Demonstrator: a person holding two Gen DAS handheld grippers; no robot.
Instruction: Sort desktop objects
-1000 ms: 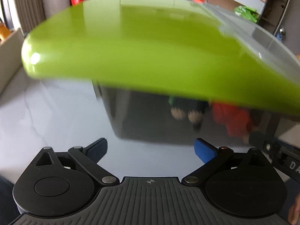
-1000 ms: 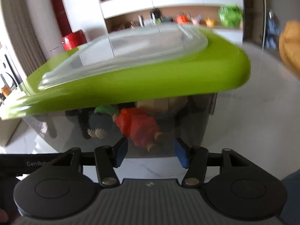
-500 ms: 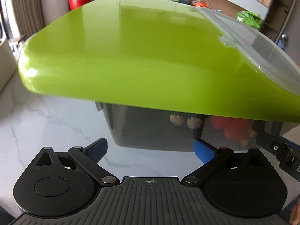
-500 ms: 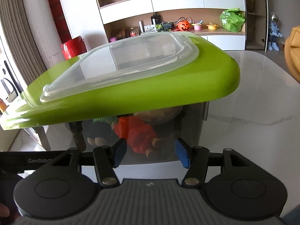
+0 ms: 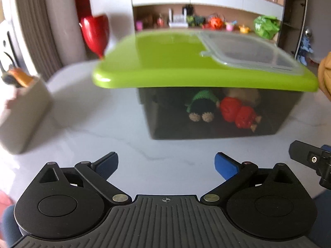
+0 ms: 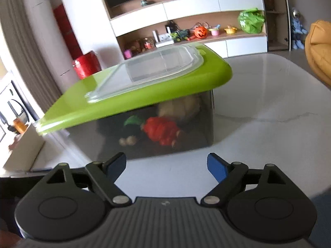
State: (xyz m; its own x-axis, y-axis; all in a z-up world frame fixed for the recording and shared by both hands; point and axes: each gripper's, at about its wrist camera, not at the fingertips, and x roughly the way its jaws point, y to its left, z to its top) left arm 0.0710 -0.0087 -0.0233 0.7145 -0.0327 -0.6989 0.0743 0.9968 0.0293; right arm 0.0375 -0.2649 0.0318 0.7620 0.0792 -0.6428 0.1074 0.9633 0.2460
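Observation:
A dark see-through storage box (image 5: 217, 124) (image 6: 192, 136) stands on the white marble table, closed by a green lid (image 5: 165, 62) (image 6: 132, 99) with a clear hatch (image 5: 246, 51) (image 6: 157, 62). Inside lie a red knitted toy (image 5: 238, 113) (image 6: 163, 130), a green and black one (image 5: 202, 105) (image 6: 130, 130) and a tan one (image 6: 180, 107). My left gripper (image 5: 165, 165) is open and empty, a short way in front of the box. My right gripper (image 6: 165, 165) is open and empty, also in front of it.
A white open bin (image 5: 22, 111) (image 6: 20, 148) holding small items stands left of the box. The right gripper's body (image 5: 310, 161) shows at the right edge of the left wrist view. A red can (image 6: 86, 66) and shelves lie beyond the table.
Both grippers have pulled back from the box, so the lid looks smaller and farther. The right gripper has opened wider. The lid rests on the box.

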